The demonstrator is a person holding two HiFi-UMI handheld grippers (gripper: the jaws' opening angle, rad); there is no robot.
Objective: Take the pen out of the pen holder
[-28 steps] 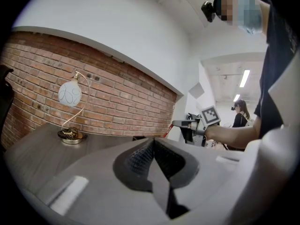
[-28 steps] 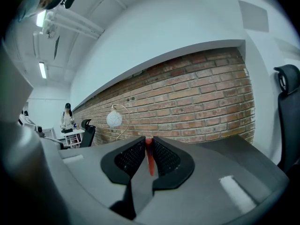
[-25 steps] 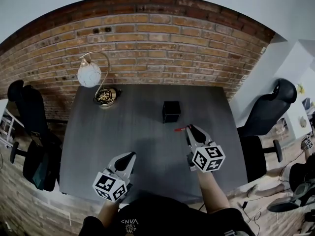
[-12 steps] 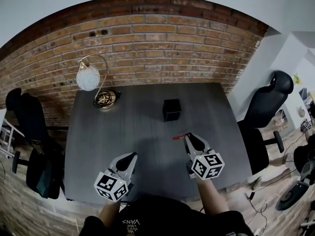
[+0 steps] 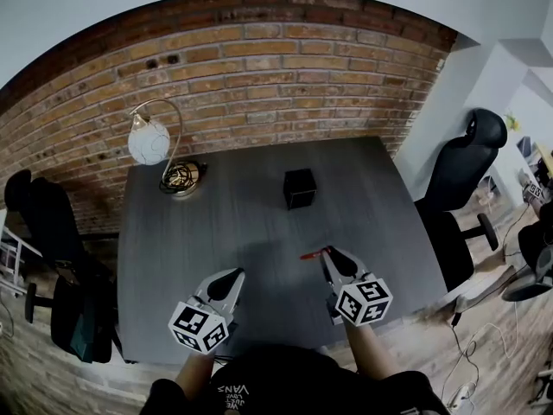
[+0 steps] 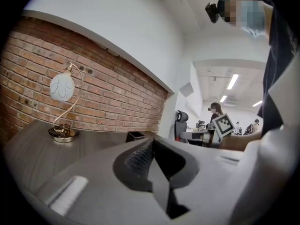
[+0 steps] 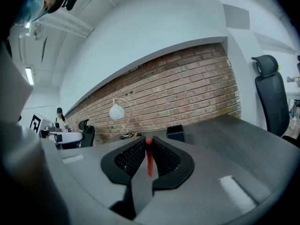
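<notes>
Pen (image 5: 311, 253) is red, out of the pen holder (image 5: 300, 188) and clamped at the tips of the right gripper (image 5: 329, 255) over the table (image 5: 216, 223). Holder sits at 11 o'clock from that gripper, well apart. Left gripper (image 5: 234, 276) at its 9 o'clock, jaws together, nothing between. Lamp (image 5: 149, 141) at the table's 10 o'clock corner.
</notes>
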